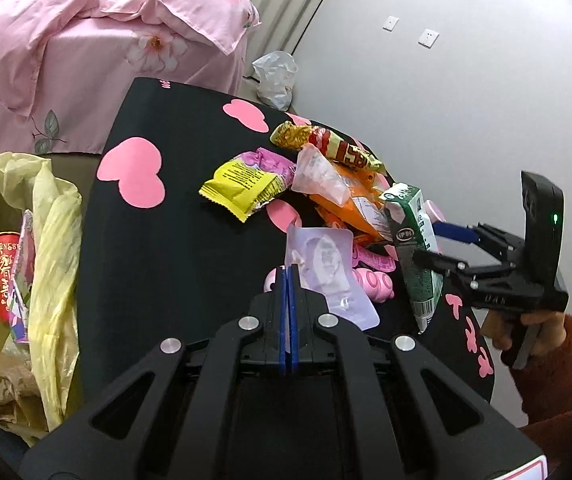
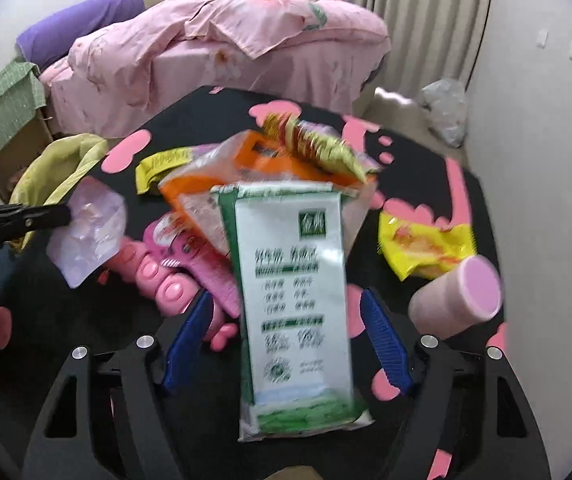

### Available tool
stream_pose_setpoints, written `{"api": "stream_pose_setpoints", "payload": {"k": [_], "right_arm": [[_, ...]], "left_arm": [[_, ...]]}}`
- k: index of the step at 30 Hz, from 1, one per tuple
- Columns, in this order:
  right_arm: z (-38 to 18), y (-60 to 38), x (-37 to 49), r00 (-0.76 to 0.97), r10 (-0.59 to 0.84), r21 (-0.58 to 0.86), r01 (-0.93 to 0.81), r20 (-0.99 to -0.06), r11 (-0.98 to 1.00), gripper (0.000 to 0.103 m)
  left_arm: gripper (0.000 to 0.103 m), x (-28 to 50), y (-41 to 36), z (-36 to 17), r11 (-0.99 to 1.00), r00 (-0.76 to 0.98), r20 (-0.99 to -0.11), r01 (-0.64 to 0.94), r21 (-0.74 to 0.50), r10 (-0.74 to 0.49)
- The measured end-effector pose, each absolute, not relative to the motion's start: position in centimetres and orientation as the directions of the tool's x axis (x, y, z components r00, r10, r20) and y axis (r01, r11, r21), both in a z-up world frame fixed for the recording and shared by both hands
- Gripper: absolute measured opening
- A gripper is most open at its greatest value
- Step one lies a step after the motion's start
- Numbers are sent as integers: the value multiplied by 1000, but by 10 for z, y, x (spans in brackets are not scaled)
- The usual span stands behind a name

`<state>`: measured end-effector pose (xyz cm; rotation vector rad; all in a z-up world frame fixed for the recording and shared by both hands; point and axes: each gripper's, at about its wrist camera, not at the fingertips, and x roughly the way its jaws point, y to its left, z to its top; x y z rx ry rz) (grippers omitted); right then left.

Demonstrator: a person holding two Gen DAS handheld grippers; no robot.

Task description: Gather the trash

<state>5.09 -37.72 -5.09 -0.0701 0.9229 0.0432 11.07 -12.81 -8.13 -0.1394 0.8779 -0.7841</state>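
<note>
Trash lies piled on a black table with pink hearts (image 1: 173,240). My left gripper (image 1: 288,276) is shut on the edge of a clear purple blister pack (image 1: 328,268), which also shows in the right wrist view (image 2: 85,232). My right gripper (image 2: 286,304) is open, its blue pads wide apart on either side of a green-and-white milk carton (image 2: 294,292). The carton is blurred and seems to stand loose between the jaws. In the left wrist view the carton (image 1: 416,248) sits between the right gripper's fingers (image 1: 430,258). A yellow trash bag (image 1: 25,280) hangs open left of the table.
The pile holds a yellow wrapper (image 1: 241,188), an orange packet (image 1: 350,208), a gold-and-red wrapper (image 1: 326,146) and a pink toy (image 2: 165,280). A pink cup (image 2: 458,300) and a yellow packet (image 2: 426,244) lie to the right. A pink bed (image 1: 85,40) stands behind. A wall runs along the right.
</note>
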Motion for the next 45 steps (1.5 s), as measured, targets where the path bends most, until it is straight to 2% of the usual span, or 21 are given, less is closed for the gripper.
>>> {"api": "stream_pose_setpoints", "payload": {"k": [5,6,7,14,16,18,19,22,24,32,37,39,41,45], "right_arm": [[-52,-385,71,554,21,-19,-67,-832,998,70],[-53,-386,72,549,18,-21,-65,-836,998,59],[-53,-386,73,546,20,-16,-61,-838,998,54],[-37,-395,46,644,87,91,-26,-760,995,53],[-30,-395,35,680,67,83,-8,-730,996,53],[-24,-393,25,715,39,59,3,-698,998,53],[-21,-392,19,728,41,63,4,-684,998,53],[-17,-395,7,757,61,105,10,-651,994,53],[-18,-397,0,765,59,110,15,-642,994,53],[-35,-411,-14,753,111,202,30,-649,979,53],[-38,-411,-16,764,106,207,37,-637,978,53],[-38,-409,-16,763,102,200,36,-638,979,53],[-37,-408,-17,763,99,193,34,-638,981,53],[-30,-408,-22,776,96,192,34,-624,981,53]], "left_arm": [[1,110,-127,-83,715,382,-636,561,-417,-670],[1,109,-128,-84,714,380,-636,561,-418,-672],[1,109,-128,-85,712,377,-636,562,-421,-673],[3,106,-134,-88,708,368,-641,571,-416,-674],[8,105,-137,-88,703,360,-645,579,-412,-674],[21,105,-142,-88,704,352,-657,587,-399,-667],[23,106,-146,-89,707,349,-667,591,-388,-658],[25,107,-157,-90,719,342,-698,598,-355,-629],[30,102,-161,-90,718,336,-712,612,-333,-616],[36,84,-141,-100,756,363,-743,590,-285,-563],[36,82,-143,-106,765,356,-764,586,-266,-538],[16,80,-152,-108,759,344,-773,599,-256,-533],[3,78,-161,-111,746,326,-785,619,-244,-527],[1,65,-164,-101,729,353,-763,648,-218,-542]]}}
